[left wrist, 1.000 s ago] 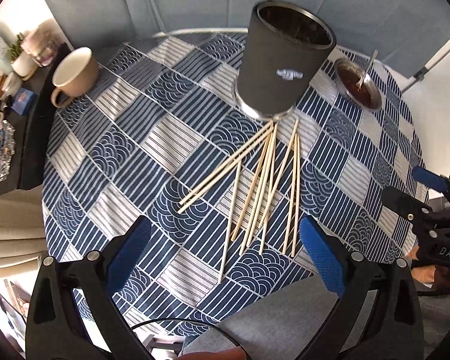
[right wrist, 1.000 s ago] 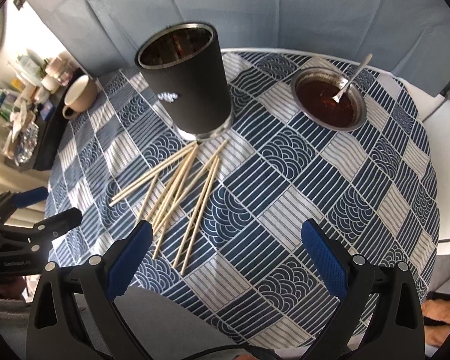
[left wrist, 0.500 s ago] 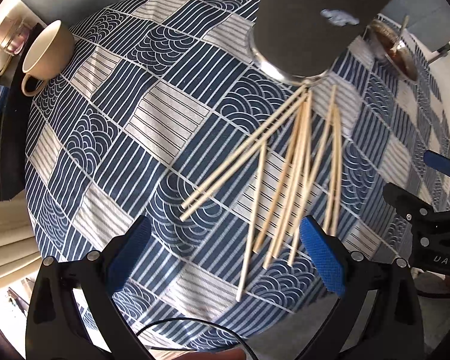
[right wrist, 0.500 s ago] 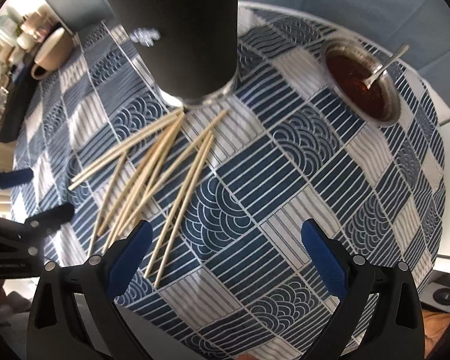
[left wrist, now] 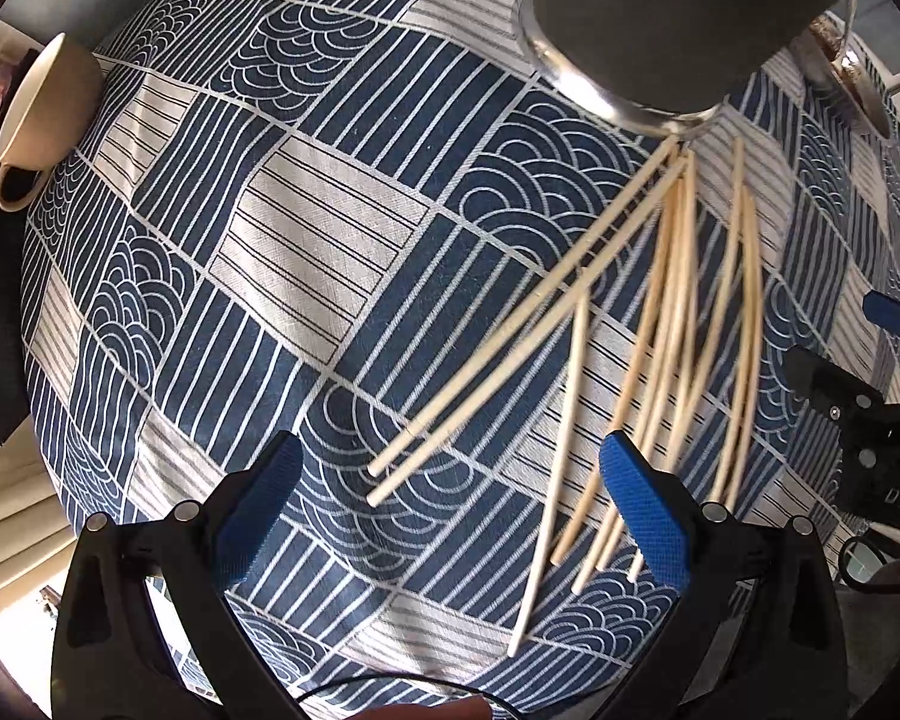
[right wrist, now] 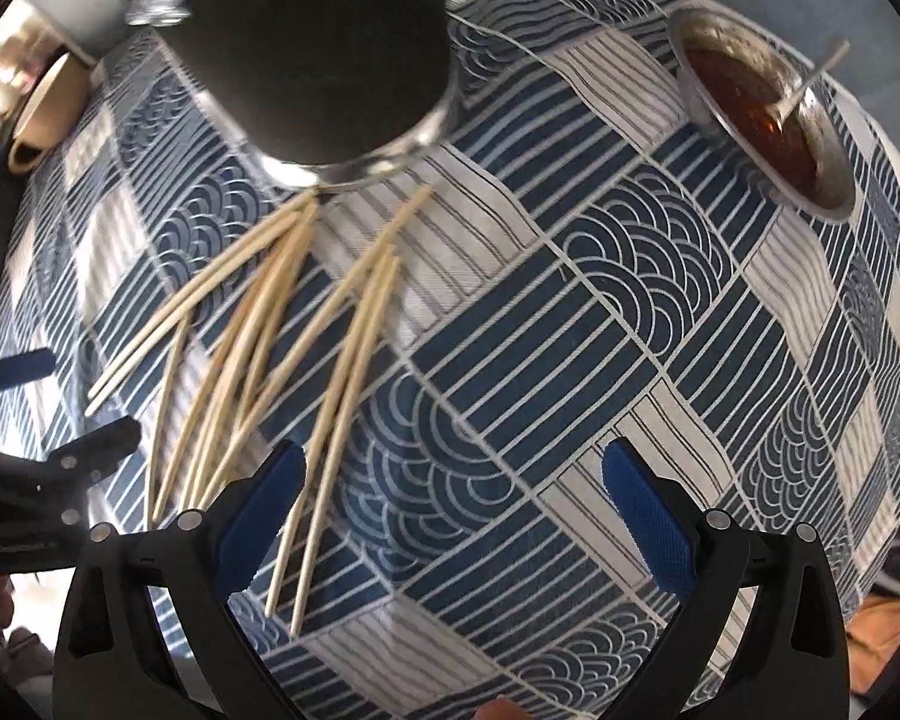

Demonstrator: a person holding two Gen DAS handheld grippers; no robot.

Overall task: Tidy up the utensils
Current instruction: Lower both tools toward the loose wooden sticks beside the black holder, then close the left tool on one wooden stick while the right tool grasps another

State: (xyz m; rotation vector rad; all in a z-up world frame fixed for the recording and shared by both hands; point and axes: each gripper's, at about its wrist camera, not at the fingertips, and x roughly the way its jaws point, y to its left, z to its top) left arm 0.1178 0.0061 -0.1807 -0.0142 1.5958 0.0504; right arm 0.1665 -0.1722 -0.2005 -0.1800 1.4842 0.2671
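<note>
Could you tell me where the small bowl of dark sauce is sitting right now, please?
In the right wrist view the sauce bowl sits upper right on the patterned tablecloth, to the right of the black utensil holder, with a spoon resting in it.

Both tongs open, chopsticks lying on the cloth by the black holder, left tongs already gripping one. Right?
Not quite. The left tongs grip nothing: the left wrist view shows them open above the cloth. The rest holds: right tongs open, chopsticks lying by the black holder.

Your table's blue-and-white patterned cloth (left wrist: 306, 222) carries loose chopsticks (left wrist: 534, 324) fanned beside the black canister (right wrist: 324, 42), a sauce bowl (right wrist: 762, 108) and a beige cup (left wrist: 42, 102).
</note>
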